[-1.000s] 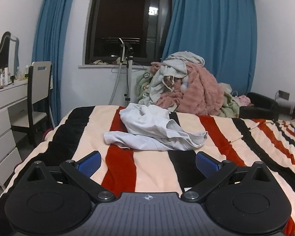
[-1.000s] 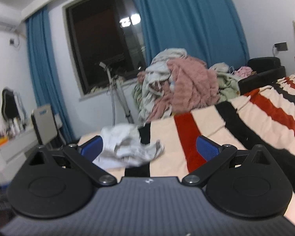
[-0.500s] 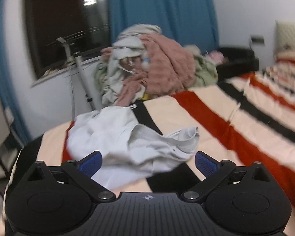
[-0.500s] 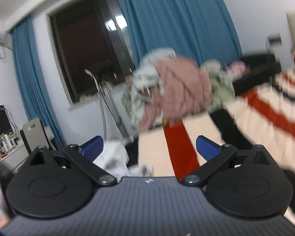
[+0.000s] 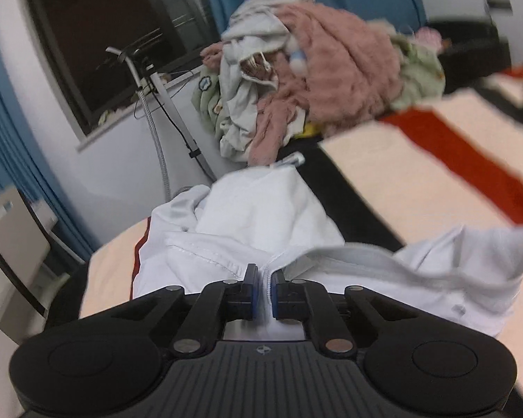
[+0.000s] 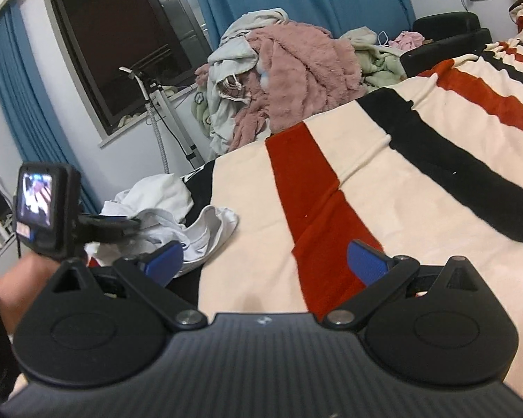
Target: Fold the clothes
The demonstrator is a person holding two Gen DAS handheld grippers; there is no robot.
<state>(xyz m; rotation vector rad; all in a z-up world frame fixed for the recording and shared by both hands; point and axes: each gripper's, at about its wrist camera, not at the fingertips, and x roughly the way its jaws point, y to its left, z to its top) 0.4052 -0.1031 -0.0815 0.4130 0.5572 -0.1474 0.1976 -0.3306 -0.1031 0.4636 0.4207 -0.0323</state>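
Observation:
A crumpled white garment lies near the foot end of the striped bed. My left gripper has its jaws closing tight on a stitched edge of that garment, the blue pads pressing the fabric between them. The right wrist view shows the same garment at the left, with the left gripper reaching into it. My right gripper is open, hanging over the cream and red stripes of the bed cover to the right of the garment, with nothing between its fingers.
A big pile of clothes with a pink fleece is heaped beyond the bed's far edge. A white steamer stand rises by the dark window. A chair stands at the left and a black armchair at the back right.
The left gripper swept in low over the white garment and went from wide open to shut on its edge. The right gripper dropped lower over the bed and stayed open.

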